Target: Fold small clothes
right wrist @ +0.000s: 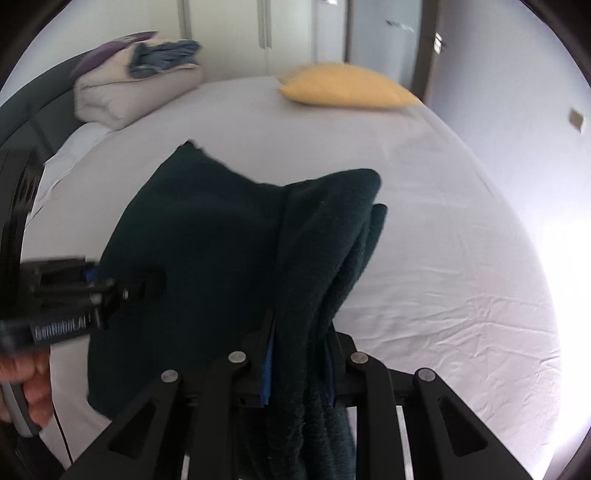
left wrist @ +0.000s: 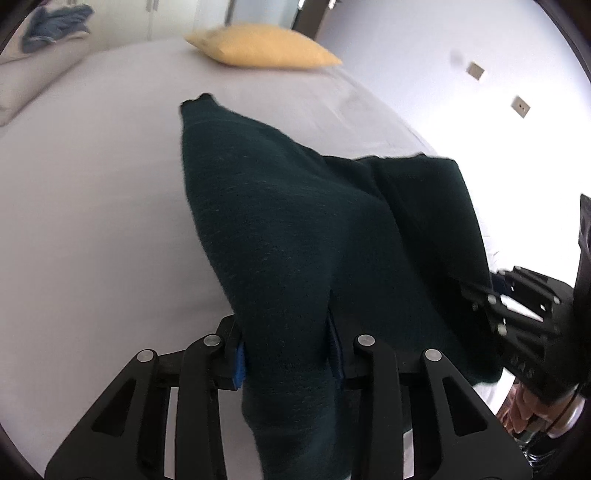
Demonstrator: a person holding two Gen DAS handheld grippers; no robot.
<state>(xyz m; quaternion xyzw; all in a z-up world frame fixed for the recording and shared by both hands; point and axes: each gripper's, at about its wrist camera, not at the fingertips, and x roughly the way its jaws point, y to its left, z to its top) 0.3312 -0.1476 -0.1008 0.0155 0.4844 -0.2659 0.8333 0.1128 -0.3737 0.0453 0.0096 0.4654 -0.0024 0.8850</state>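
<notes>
Left tool (left wrist: 288, 354) and right tool (right wrist: 299, 365) both clamp the dark garment (left wrist: 295, 221) above the bed (left wrist: 92, 203); uneven pull risks crooked fold.

A home bedroom: a sheeted bed (right wrist: 424, 258), yellow pillow (right wrist: 347, 86), wardrobe doors (right wrist: 266, 33)

I get daylight blowing out the right edge of both views; motion blur everywhere, fisheye bending the corners.
</notes>
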